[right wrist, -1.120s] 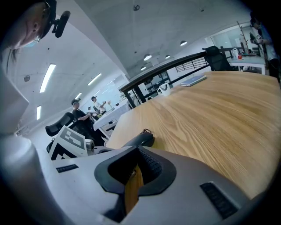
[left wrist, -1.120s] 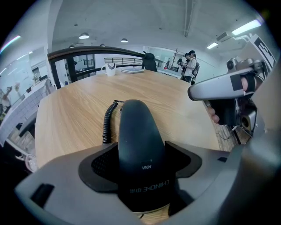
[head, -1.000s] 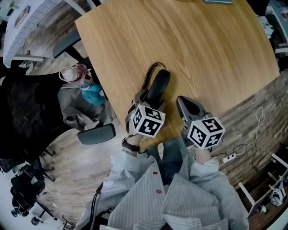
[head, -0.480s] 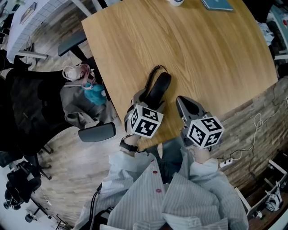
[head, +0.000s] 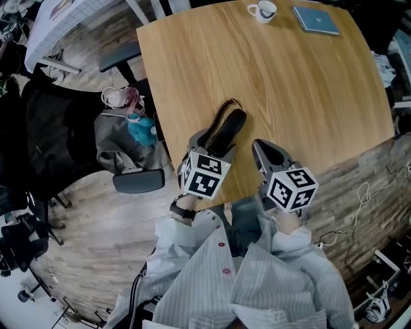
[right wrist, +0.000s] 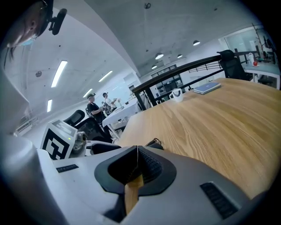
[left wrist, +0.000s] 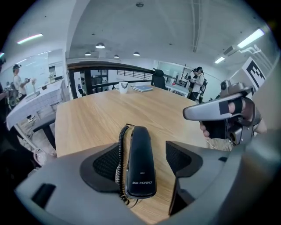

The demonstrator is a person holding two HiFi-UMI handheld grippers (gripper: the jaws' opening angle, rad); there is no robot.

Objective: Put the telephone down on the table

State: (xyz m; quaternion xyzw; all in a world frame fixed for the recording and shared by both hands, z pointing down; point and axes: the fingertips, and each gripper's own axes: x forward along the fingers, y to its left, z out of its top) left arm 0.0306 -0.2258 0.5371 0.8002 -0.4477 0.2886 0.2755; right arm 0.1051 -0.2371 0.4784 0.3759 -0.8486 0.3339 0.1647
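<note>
Just left of centre, the left gripper (left wrist: 144, 154) had its jaws spread either side of the telephone (head: 229, 128), which lay flat on the table (head: 302, 83), placed as it was a second before. The set-down looked finished. Right of it, the right gripper (head: 268, 153) hovered, pinched together on nothing.

The head view looks steeply down from above the near edge of the tabletop (head: 289, 77). The left gripper view sits low and close over the telephone (left wrist: 139, 162), facing the far edge. The right gripper view skims the wood, also facing far. All 3 views share the far mug (head: 263, 9) and book (head: 316, 19).
</note>
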